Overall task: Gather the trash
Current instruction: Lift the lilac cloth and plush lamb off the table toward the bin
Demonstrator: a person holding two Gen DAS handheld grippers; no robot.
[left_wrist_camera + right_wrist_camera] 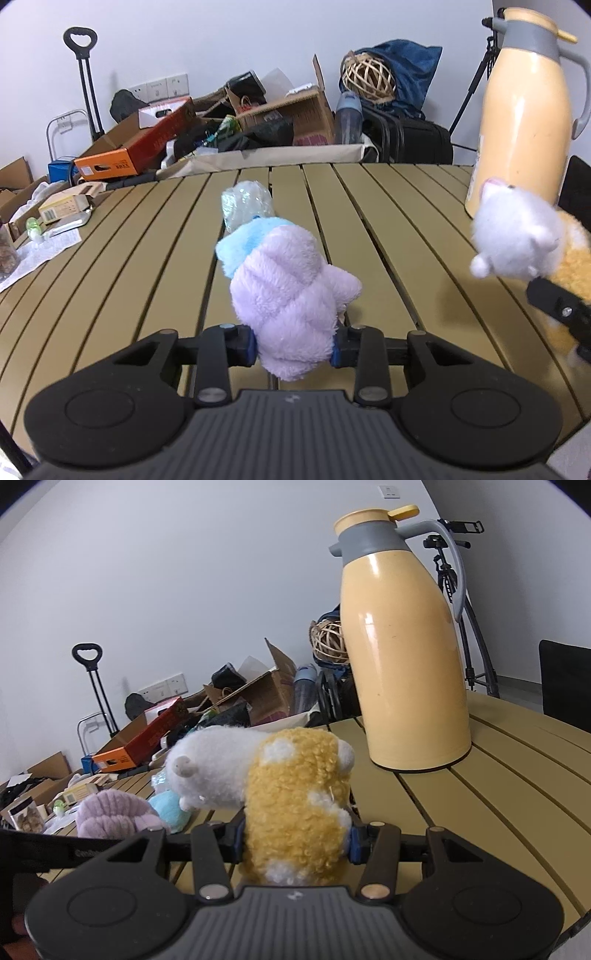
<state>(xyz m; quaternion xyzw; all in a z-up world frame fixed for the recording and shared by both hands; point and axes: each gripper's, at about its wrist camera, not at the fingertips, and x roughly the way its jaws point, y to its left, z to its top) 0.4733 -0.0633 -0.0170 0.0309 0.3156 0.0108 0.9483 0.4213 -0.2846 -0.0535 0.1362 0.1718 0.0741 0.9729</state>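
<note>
My left gripper (293, 349) is shut on a pale purple plush toy (288, 295) with a light blue part at its far end, held over the slatted table (110, 258). Just beyond the toy lies a crumpled clear plastic bottle (247, 206); whether the two touch I cannot tell. My right gripper (295, 840) is shut on a yellow and white plush animal (295, 794), held above the table. That animal (517, 236) also shows at the right of the left wrist view. The purple toy (110, 812) shows low at the left of the right wrist view.
A tall yellow thermos jug (402, 646) stands on the table at the right. Papers and small boxes (62, 210) lie at the table's left edge. Beyond the far edge are cardboard boxes (291, 114), bags and a tripod (454, 590).
</note>
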